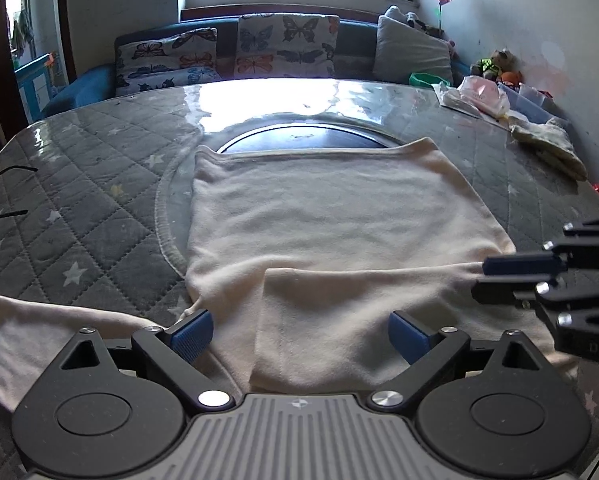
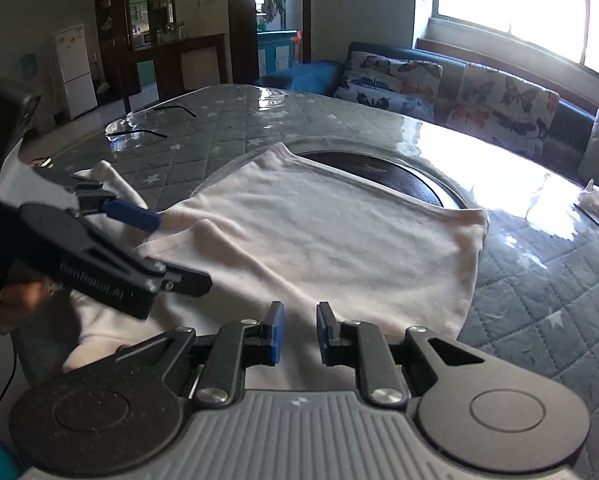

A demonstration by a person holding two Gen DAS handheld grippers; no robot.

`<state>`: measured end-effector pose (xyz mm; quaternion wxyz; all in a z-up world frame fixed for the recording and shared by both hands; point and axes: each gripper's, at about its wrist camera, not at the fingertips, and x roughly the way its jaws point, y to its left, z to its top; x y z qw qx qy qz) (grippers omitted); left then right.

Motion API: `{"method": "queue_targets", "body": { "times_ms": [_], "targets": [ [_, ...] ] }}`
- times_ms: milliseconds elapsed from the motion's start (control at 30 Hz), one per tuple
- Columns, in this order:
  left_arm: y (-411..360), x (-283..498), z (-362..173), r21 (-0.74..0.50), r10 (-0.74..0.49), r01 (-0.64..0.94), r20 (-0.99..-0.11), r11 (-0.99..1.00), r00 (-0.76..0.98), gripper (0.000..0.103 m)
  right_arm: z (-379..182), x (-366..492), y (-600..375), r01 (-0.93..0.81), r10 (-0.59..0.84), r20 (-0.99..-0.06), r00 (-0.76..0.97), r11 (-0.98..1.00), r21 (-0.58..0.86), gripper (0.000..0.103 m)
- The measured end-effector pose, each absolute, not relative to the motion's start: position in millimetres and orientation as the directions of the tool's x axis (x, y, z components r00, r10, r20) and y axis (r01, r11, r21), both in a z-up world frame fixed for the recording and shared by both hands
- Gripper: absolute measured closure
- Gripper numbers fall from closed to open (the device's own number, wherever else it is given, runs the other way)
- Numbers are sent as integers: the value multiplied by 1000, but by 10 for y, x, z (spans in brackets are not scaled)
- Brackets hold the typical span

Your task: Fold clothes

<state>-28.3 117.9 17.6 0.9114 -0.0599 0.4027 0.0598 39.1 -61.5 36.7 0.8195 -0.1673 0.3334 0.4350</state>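
Observation:
A cream garment (image 1: 331, 216) lies spread on the quilted grey table (image 1: 79, 216), with one sleeve folded across its near part (image 1: 363, 300) and the other sleeve trailing off to the left (image 1: 39, 332). It also shows in the right wrist view (image 2: 319, 248). My left gripper (image 1: 299, 336) is open, jaws wide, low over the garment's near edge. It shows from the side in the right wrist view (image 2: 167, 252). My right gripper (image 2: 299, 332) is open with a narrow gap, just above the garment's right side. In the left wrist view it enters from the right (image 1: 479, 280).
A dark round insert (image 1: 299, 142) sits in the table beyond the garment. Bags, cloths and boxes (image 1: 499, 104) crowd the far right corner by the wall. A sofa with butterfly cushions (image 1: 259, 52) stands behind the table. Black cables (image 1: 7, 192) lie at the left edge.

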Motion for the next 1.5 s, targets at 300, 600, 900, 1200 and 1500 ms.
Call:
{"method": "queue_targets", "body": {
  "times_ms": [300,600,900,1200,1500],
  "targets": [
    [1224,-448,214,-50,101,-209,-749,977,655,0,274,217,-677,-802,584,-696,417,597,20,70],
    [1305,-663,279,-31,163,-278,-747,960,645,0,231,58,-712,-784,577,-687,441,621,19,42],
    [1523,-833,269,-19,229,-374,-762,927,606,0,170,-24,-671,-776,563,-694,448,630,11,33],
    [1713,-926,229,21,304,-453,-769,892,562,0,210,-61,-637,-775,569,-682,460,632,4,22],
    [2137,-1133,233,-5,383,-571,-737,821,557,0,269,-43,-591,-776,577,-670,466,631,4,20]
  ]
}}
